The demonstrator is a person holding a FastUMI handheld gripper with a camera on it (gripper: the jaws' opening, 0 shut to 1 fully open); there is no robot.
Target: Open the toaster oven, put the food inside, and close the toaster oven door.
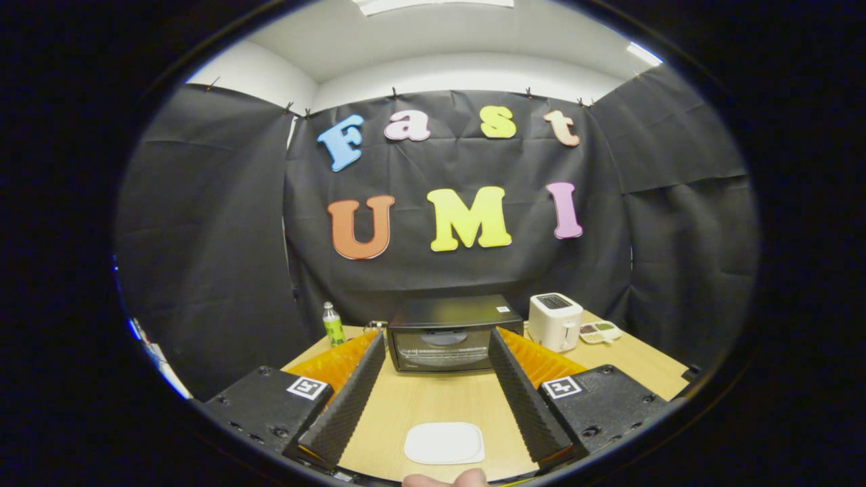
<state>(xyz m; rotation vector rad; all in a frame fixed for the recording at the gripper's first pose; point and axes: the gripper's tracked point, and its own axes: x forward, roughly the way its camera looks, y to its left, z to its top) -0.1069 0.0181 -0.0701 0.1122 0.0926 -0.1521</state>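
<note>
A black toaster oven (446, 333) stands on the wooden table (433, 402), straight ahead and beyond the fingertips, its glass door closed. On the table between the two fingers, close to me, lies a flat white rounded-square piece (444, 443); whether it is food or a plate I cannot tell. My gripper (438, 336) is open, its fingers spread wide to either side of that piece and touching nothing. A bit of a person's hand (446, 479) shows just behind the white piece.
A white pop-up toaster (555, 321) stands to the right of the oven, with a small tray of greenish bits (599, 331) beside it. A green bottle (333, 325) stands to the oven's left, near the back of the table. Black cloth walls enclose the booth.
</note>
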